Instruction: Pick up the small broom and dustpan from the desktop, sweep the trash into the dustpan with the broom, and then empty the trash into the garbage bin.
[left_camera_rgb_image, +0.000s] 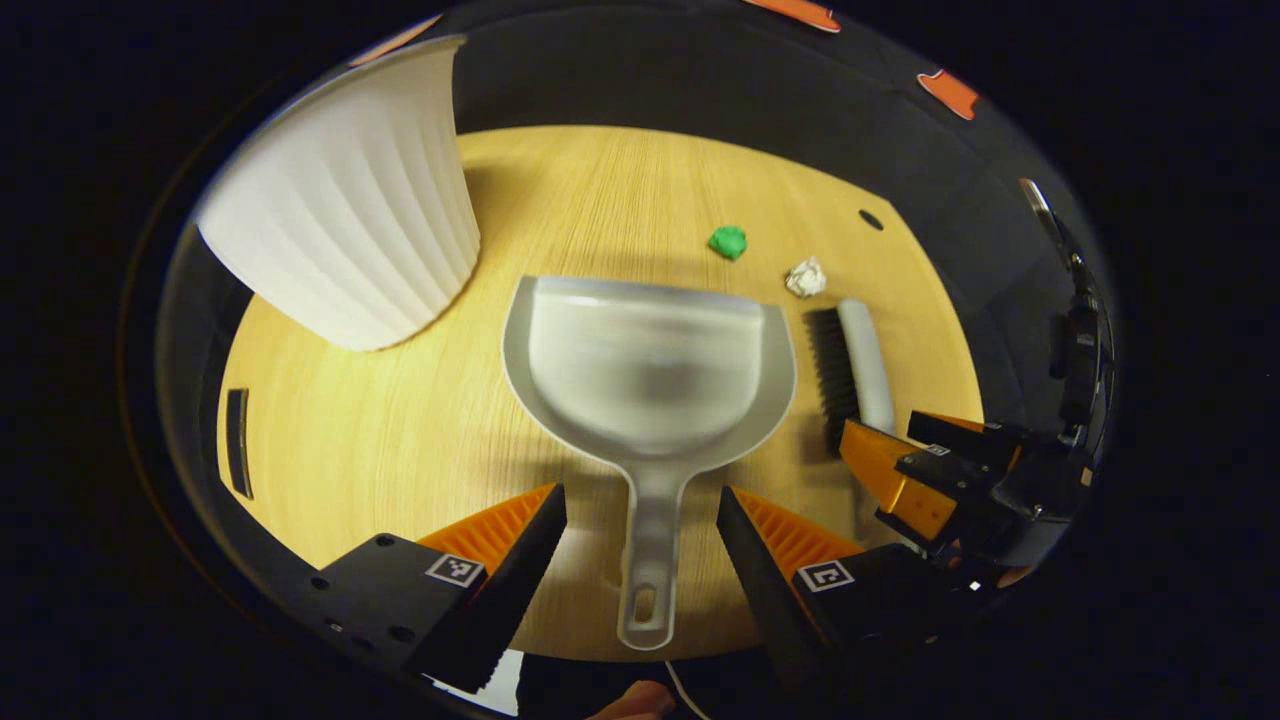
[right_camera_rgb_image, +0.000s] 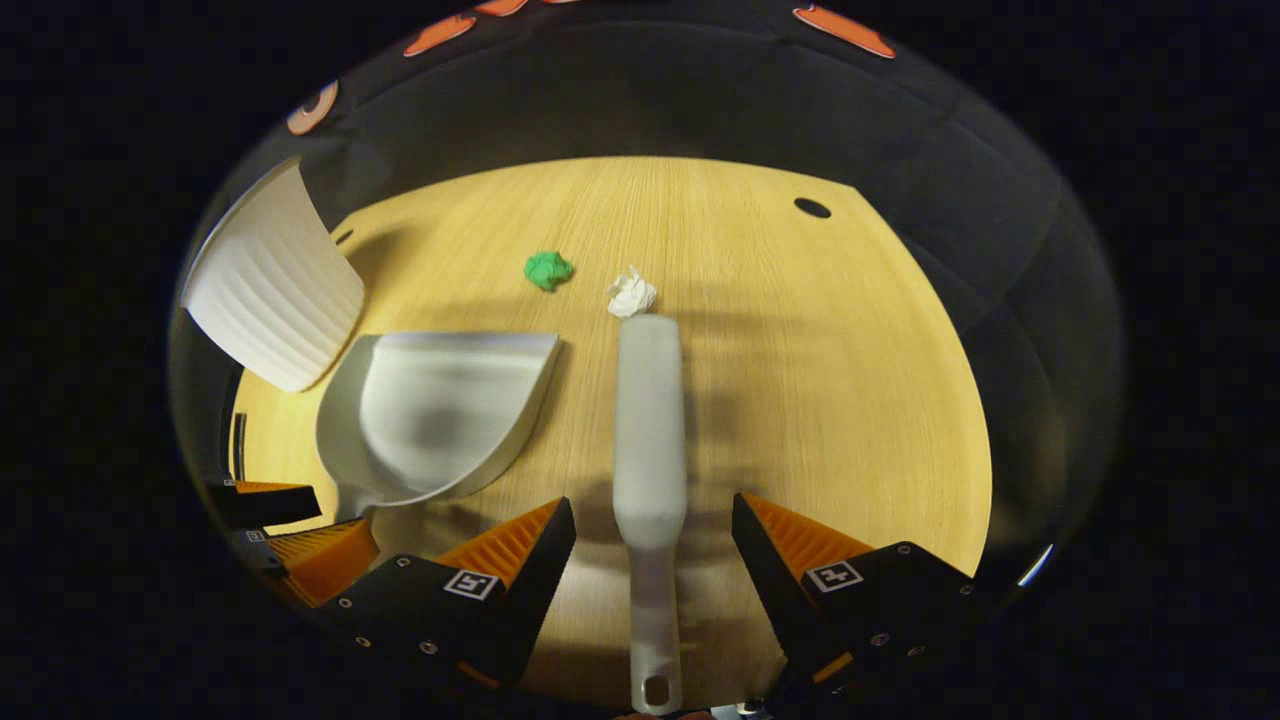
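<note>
A grey dustpan (left_camera_rgb_image: 650, 370) lies flat on the wooden desk, its handle pointing back between the fingers of my open left gripper (left_camera_rgb_image: 640, 520), which straddles the handle without touching it. The small broom (right_camera_rgb_image: 650, 430) lies beside it, bristles toward the dustpan (right_camera_rgb_image: 440, 415), and its handle runs between the fingers of my open right gripper (right_camera_rgb_image: 655, 530). A green crumpled ball (right_camera_rgb_image: 548, 270) and a white paper wad (right_camera_rgb_image: 631, 294) sit just past the broom's head. In the left gripper view the broom (left_camera_rgb_image: 858, 365), the green ball (left_camera_rgb_image: 729, 241), the white wad (left_camera_rgb_image: 806, 277) and the right gripper (left_camera_rgb_image: 905, 465) appear at right.
A white ribbed garbage bin (left_camera_rgb_image: 350, 200) stands on the desk at the far left, close to the dustpan; it is also in the right gripper view (right_camera_rgb_image: 270, 290). A cable hole (right_camera_rgb_image: 812, 208) marks the desk's far right corner. Bare desk (right_camera_rgb_image: 850, 400) lies right of the broom.
</note>
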